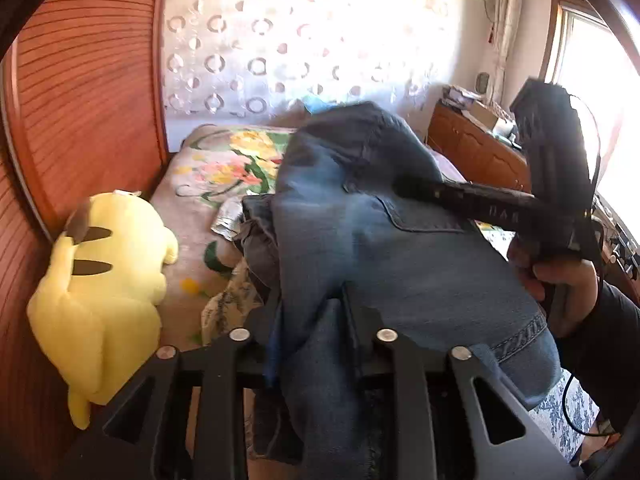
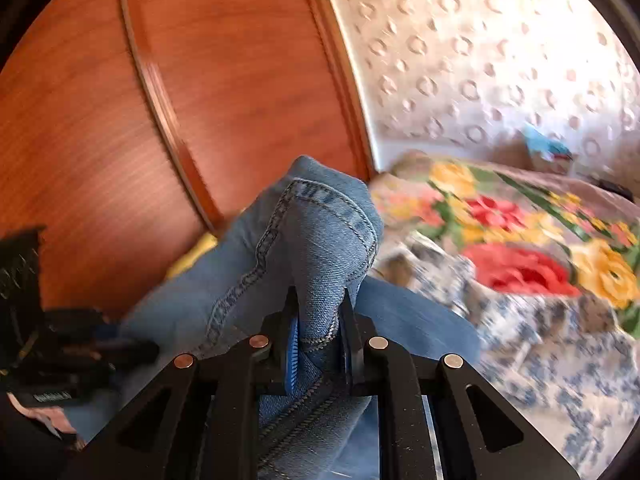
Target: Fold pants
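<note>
Pants (image 1: 360, 248) of faded blue denim hung bunched between our tongs; we found the right gripper (image 2: 318, 332) clamped on a stitched seam and the left gripper (image 1: 312, 320) pinching a dark fold.

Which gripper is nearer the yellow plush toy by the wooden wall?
Left. The left gripper, with the jeans between its fingers, is just beside the yellow plush toy. The right gripper is further across the bed.
</note>
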Demonstrator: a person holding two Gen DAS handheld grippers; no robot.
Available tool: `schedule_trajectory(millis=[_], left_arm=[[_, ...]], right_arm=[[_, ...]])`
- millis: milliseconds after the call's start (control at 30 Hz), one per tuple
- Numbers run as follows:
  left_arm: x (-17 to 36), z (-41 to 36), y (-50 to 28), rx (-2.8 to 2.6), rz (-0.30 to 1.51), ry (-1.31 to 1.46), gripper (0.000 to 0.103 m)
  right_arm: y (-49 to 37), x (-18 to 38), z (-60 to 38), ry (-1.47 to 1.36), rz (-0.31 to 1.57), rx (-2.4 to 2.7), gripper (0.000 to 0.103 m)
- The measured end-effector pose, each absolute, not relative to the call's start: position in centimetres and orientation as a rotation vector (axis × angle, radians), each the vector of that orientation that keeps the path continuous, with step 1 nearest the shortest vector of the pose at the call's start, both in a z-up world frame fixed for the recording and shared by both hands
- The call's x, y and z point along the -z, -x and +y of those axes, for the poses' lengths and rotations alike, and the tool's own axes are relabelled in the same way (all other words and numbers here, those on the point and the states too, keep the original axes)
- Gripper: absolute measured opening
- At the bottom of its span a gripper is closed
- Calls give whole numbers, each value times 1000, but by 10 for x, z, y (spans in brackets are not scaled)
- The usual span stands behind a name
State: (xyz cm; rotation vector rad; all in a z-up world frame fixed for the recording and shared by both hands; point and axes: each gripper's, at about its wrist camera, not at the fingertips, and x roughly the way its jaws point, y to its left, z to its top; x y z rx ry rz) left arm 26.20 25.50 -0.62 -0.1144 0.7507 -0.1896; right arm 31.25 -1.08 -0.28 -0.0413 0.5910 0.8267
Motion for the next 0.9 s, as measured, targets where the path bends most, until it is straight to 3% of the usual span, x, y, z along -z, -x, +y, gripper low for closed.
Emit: schedule_trajectory(millis=[133,333,533,900], left_arm=[[10,258,-268,202,769,119,42],[-8,255,-255,141,752,78,49],[-19,251,-229,132,710,64,51],[17,247,-200,64,802,20,51]], right_arm=[[-311,24,-26,93,634,-754,22],[-314,10,-29,83,665,-731,47],[-284,-20,-33,111,625,-761,47],[-196,-29,-80,113,580,-774,47]])
